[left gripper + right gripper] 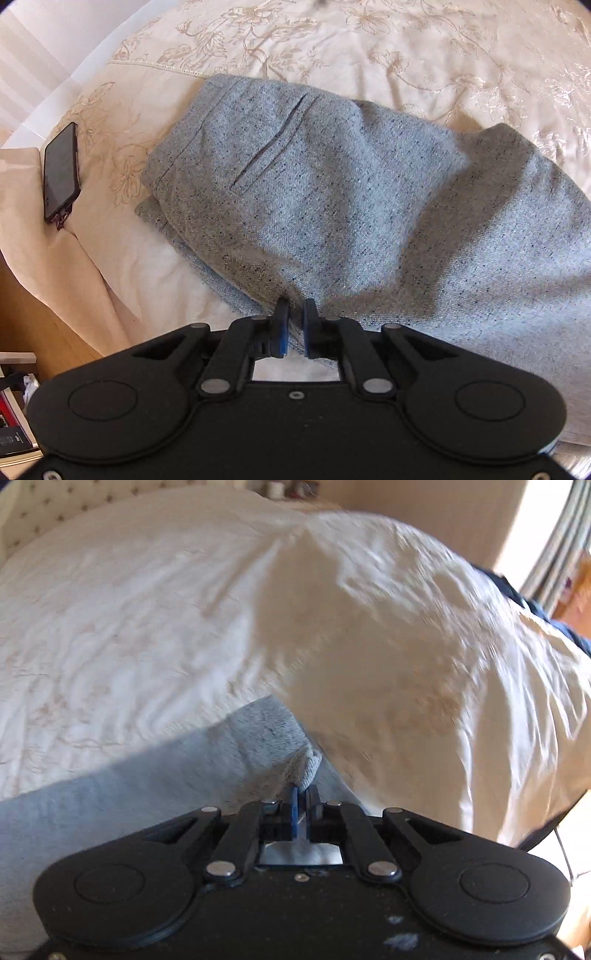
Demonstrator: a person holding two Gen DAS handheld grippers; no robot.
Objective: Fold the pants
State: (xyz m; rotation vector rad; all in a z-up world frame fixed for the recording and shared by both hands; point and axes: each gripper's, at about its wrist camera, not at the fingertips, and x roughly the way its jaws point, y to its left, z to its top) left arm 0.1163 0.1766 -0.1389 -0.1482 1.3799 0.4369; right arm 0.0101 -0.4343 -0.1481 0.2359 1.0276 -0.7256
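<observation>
Both my grippers clamp the grey pants (332,192) on the bedspread (406,55): left gripper (294,308) pinches the near edge, right gripper (303,794) a hem fold. Phone (61,171) lies leftward.

Legible text: none. Phone (61,171), on the bedspread (406,48): screen dark, no characters showing. Small dark box (13,441) at the lower left edge of the left wrist view: pale marks on its face, too small to read.
</observation>
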